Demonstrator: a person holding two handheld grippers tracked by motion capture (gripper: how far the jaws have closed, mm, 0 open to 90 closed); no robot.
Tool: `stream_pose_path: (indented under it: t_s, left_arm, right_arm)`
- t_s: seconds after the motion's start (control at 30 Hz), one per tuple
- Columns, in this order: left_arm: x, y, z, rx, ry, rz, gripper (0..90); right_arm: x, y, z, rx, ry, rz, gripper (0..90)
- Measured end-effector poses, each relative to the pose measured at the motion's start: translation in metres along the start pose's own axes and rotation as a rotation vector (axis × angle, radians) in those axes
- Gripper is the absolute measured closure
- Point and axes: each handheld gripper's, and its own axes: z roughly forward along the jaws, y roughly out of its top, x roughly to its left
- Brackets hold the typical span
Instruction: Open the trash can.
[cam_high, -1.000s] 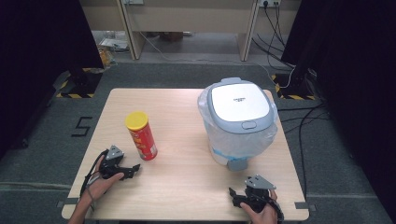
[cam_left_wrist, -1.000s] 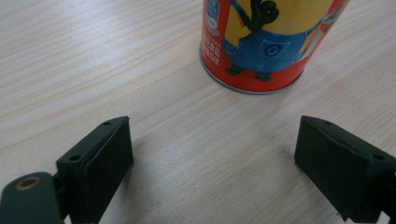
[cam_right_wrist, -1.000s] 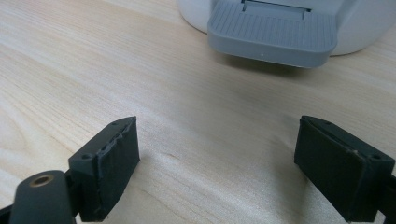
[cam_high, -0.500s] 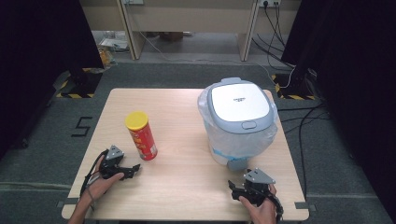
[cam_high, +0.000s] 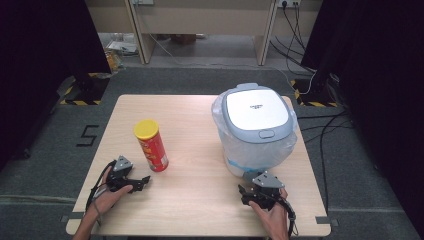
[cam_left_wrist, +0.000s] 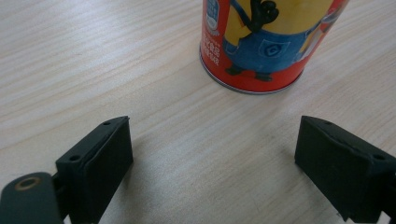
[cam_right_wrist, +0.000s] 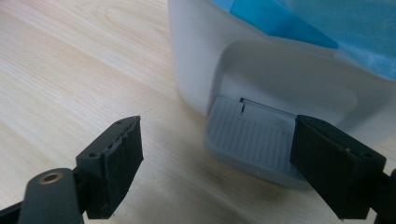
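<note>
this looks like a lab or recording studio space. a lone light-wood table (cam_high: 200, 210) stands on grey carpet (cam_high: 45, 170), flanked by black curtains (cam_high: 45, 45). hazard-striped stand bases (cam_high: 80, 95) sit at the curtain edges, a "5" (cam_high: 88, 135) is marked on the floor, and cables (cam_high: 325, 125) trail to wall sockets (cam_high: 284, 3).

- The red can (cam_left_wrist: 268, 44) stands upright on the wooden table (cam_left_wrist: 93, 60), its lower part in view, printed with a cartoon figure in blue overalls on yellow.
- The left gripper (cam_left_wrist: 215, 161) sits just short of the can, jaws spread wide with bare wood between them.
- Neither jaw touches the can; the right one lies nearer its base.
</note>
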Motion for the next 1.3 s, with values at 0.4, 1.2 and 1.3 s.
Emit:
stream_pose_path:
  t_s: [0.4, 1.2, 1.3]
  left_arm:
    - [0.000, 0.000, 0.000, 0.002, 0.000, 0.003, 10.4]
    - [0.000, 0.000, 0.000, 0.001, 0.001, 0.002, 10.3]
    - [0.000, 0.000, 0.000, 0.002, 0.000, 0.003, 10.3]
  right_arm:
    - [0.004, -0.002, 0.005, 0.015, -0.030, -0.027, 16.3]
    - [0.007, 0.006, 0.013, 0.084, -0.035, -0.068, 13.6]
    - [0.006, 0.006, 0.013, 0.090, -0.026, -0.063, 13.7]
